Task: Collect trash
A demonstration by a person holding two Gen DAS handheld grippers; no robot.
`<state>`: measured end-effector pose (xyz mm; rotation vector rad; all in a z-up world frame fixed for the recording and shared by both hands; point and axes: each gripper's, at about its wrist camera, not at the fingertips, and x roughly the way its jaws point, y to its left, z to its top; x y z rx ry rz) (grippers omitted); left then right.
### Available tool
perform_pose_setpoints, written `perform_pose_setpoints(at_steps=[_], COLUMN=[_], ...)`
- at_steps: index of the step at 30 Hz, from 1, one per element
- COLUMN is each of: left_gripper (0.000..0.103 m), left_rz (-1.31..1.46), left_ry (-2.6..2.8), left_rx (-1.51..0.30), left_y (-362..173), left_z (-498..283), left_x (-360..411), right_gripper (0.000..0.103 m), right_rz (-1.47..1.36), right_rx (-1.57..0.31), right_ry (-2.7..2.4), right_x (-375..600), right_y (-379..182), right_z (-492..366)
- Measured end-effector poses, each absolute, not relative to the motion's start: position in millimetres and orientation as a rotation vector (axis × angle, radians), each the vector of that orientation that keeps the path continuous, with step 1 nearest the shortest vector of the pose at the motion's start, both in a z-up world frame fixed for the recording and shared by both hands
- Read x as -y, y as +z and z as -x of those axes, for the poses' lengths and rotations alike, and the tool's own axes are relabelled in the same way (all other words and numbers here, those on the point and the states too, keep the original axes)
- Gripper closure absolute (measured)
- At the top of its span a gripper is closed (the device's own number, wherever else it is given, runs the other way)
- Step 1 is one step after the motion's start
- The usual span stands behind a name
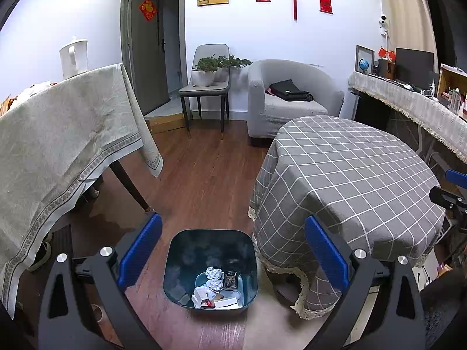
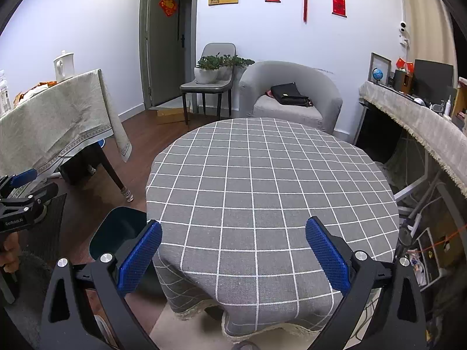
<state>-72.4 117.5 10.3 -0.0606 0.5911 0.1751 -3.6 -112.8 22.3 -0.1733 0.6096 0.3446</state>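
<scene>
In the left wrist view the left gripper (image 1: 233,250) hangs above the bin (image 1: 210,268), its fingers wide and holding nothing. The bin stands on the wood floor, just left of the table (image 1: 350,175). It is a dark teal, glossy plastic tub, square with round corners. Inside lie crumpled paper balls (image 1: 214,278), small flat boxes (image 1: 224,302) and other scraps. I judge the collecting is nearly finished; a good next move is to search for any remaining trash before leaving.

In the right wrist view the right gripper (image 2: 233,250) is over the near edge of the table, fingers wide, empty. The grey checked cloth is soft and no trash shows on it. The blue pads (image 2: 140,258) look rough and dotted.
</scene>
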Motion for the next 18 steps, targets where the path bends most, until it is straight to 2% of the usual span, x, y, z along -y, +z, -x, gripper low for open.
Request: perform_pose_setpoints(at_steps=[18], left_gripper=[0.003], left_rz=[0.051], left_ry=[0.177], left_rx=[-0.595], left_y=[8.2], left_z=[73.2], left_x=[-113.6], right_gripper=[0.004], right_rz=[0.171], right_rx=[-0.609], right_ry=[0.343], right_x=[115.0], right_y=[22.0], right_z=[4.0])
